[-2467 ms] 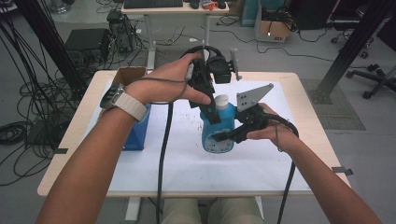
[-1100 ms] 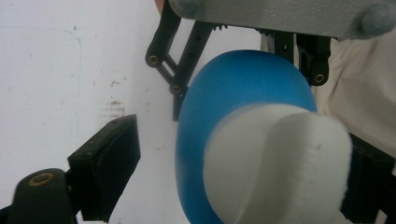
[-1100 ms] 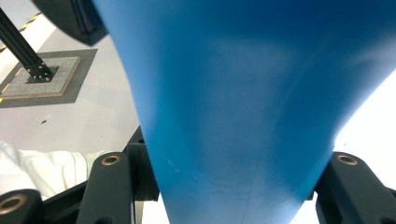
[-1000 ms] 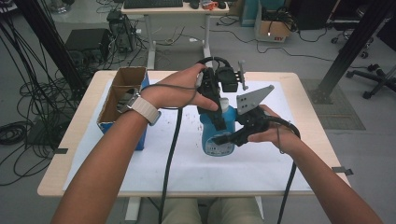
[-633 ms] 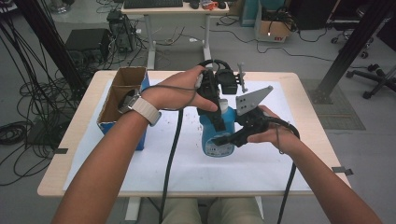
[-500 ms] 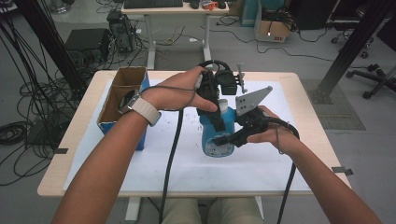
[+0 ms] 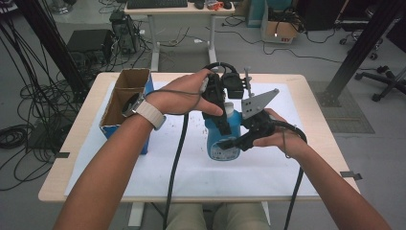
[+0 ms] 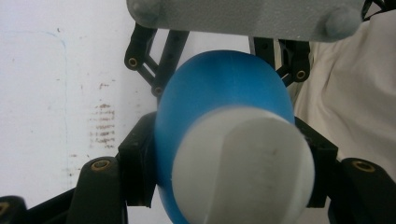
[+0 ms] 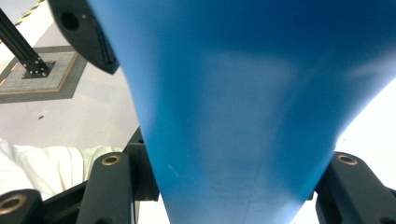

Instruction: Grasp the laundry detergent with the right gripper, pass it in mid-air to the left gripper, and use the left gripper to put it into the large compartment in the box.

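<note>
Leftmost, an open brown cardboard box (image 7: 125, 98) with blue sides stands on the white-covered table (image 7: 191, 167). Beside it, the left gripper (image 7: 225, 125) has just been closing and now pinches the smooth blue plastic bottle (image 7: 225, 141) near its rounded white cap (image 8: 243, 165). The right gripper (image 7: 230, 143) clamps the bottle's lower body.

The high view is evenly but dimly lit from above, slightly soft and grainy, with faint shadows under the forearms on the white desk (image 7: 268, 177). In the left gripper view the white cap (image 8: 243, 163) is blurred and out of focus. In the right gripper view the blue bottle (image 9: 243, 107) is blurred, with a pale sheen; the background at right is washed out.
</note>
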